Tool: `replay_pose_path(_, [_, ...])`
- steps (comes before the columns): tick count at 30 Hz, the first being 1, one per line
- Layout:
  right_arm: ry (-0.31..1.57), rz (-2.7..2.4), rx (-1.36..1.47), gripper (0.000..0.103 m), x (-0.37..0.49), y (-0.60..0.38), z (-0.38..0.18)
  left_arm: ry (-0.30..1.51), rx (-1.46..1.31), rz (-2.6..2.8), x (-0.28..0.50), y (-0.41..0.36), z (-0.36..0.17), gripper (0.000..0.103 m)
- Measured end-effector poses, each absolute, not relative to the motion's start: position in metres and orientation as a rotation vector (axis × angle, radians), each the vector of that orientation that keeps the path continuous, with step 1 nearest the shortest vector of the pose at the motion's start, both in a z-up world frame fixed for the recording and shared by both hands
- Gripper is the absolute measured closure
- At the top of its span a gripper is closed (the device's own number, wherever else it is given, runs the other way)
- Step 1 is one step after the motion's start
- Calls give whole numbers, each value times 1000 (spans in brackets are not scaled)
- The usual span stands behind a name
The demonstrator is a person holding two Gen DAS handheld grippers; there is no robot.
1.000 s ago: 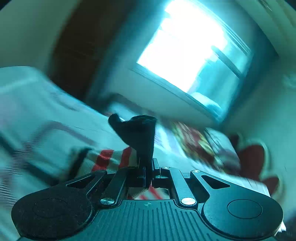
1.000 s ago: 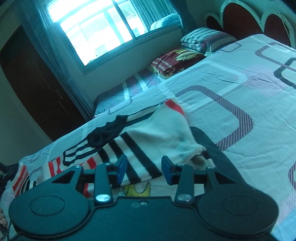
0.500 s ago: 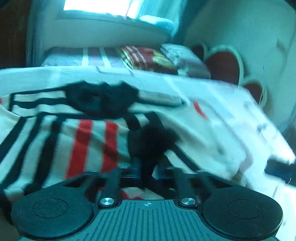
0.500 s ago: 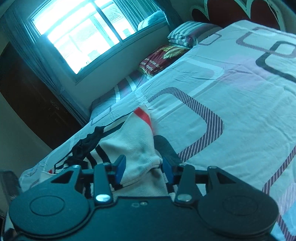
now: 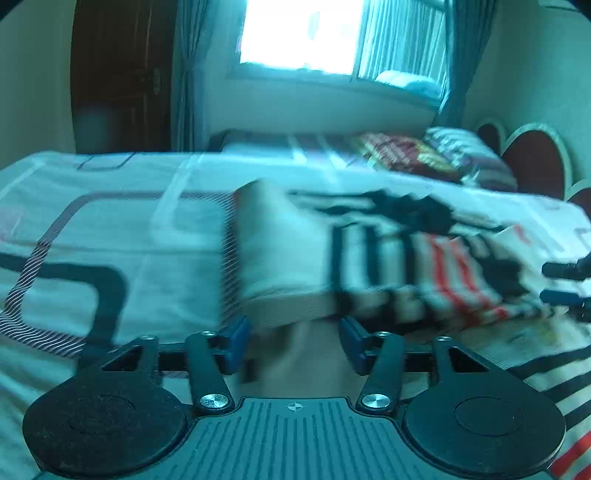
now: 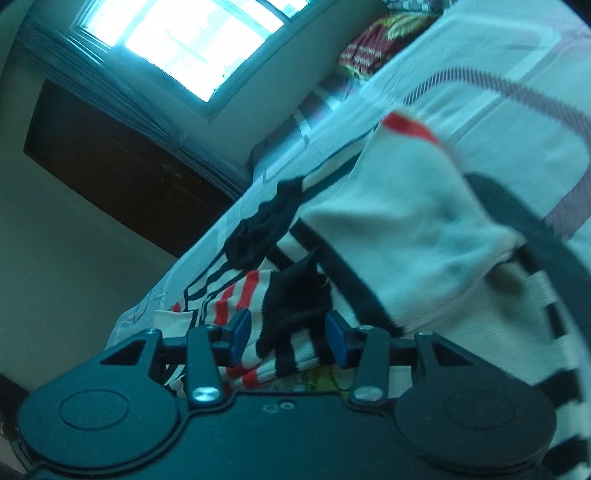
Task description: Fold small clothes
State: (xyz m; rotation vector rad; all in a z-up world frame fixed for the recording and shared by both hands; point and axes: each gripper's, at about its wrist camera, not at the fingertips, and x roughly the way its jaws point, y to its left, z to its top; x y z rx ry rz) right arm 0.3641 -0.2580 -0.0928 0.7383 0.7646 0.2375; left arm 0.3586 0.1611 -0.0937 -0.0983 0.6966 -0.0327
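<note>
Bedsheet [image 5: 110, 229] under striped garment [image 5: 388, 266]; window [image 5: 299, 33] beyond.

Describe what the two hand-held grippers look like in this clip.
Both look alike. The left hand-held gripper and right hand-held gripper are black, with blue pads on the fingertips, two round black side lobes and silver screws on the finger links. The left body is ribbed with a small crosshair mark. No cables or sleeves show.

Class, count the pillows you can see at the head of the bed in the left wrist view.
2: a red patterned pillow below the window, and a striped pillow to its right, beside the headboard. Blur may hide others.
</note>
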Motion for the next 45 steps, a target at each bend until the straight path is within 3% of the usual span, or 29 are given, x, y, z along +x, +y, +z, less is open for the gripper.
replay_pose_path(7, [778,161,667,71,384,-226,-107,715,-97,-67,388,181,-124,62])
replay_pose_path(9, [767,156,622,96,387,-221,-104,714,-48,-74,394,173,-129,66])
replay_pose_path(10, [760,155,588,97,387,-217,-101,710,-53,-73,394,174,-131,66])
replay_pose_path(18, [580,136,370,97,345,-222,-47,722,-130,-80,396,178,-128,73])
replay_pose_path(22, [713,104,390,97,359,-235,-80,730,-131,-79,395,177,-127,74])
replay_pose_path(30, [742,87,383,97,355,-238,-98,756,-91,-86,391,177,-122,75])
replay_pose_path(32, [717,68,358,86,348,-240,-87,731,-94,-80,376,185,-107,75])
replay_pose_path(34, [653,59,310,84,337,-242,-72,677,-98,-83,367,189,-90,75])
replay_pose_path(40, [661,209,189,84,358,-209,-63,686,-93,-192,411,146,-96,75])
replay_pose_path(43, [784,235,45,94,367,-193,-89,714,-10,-212,408,125,-122,75])
replay_pose_path(45, [768,260,43,94,362,-200,-97,693,-19,-222,400,128,-123,75])
